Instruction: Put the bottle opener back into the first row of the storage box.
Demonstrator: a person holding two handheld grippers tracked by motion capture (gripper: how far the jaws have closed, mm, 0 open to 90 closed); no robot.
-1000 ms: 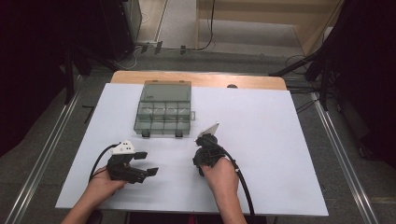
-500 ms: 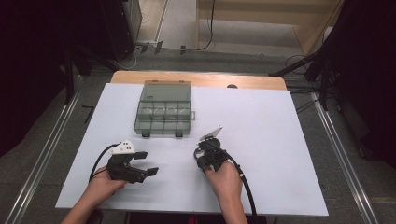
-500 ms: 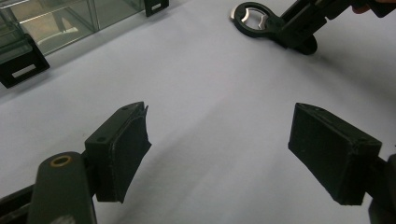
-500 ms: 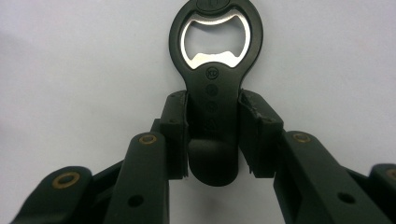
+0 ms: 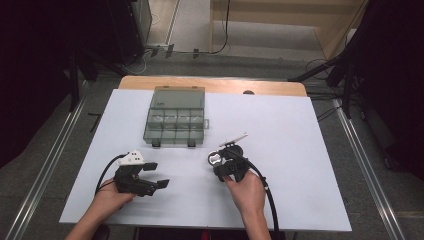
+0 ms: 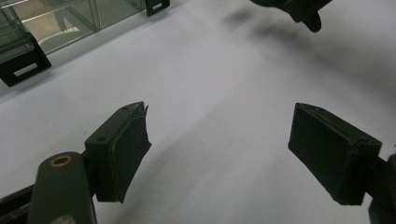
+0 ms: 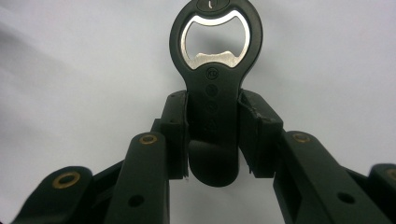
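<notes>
The right gripper [image 7: 212,135] has just been closing, and its jaws now clamp the handle of a black bottle opener [image 7: 215,70], one pad on each side of the shank. The opener's long axis runs straight out along the jaws, with the metal-lined ring end leading and the rounded butt sitting back between the fingers. In the high view the opener [image 5: 216,159] juts from the right gripper [image 5: 225,162] toward the left side of the white table [image 5: 300,165], low over the sheet.

The left gripper [image 6: 219,154] stands with its jaws wide apart and nothing between them, only bare table. Its mouth faces the right hand, whose gripper shows at the top of the left gripper view.

The compartment box [image 5: 175,120] lies farther back, about equally near both hands, lid open.
</notes>
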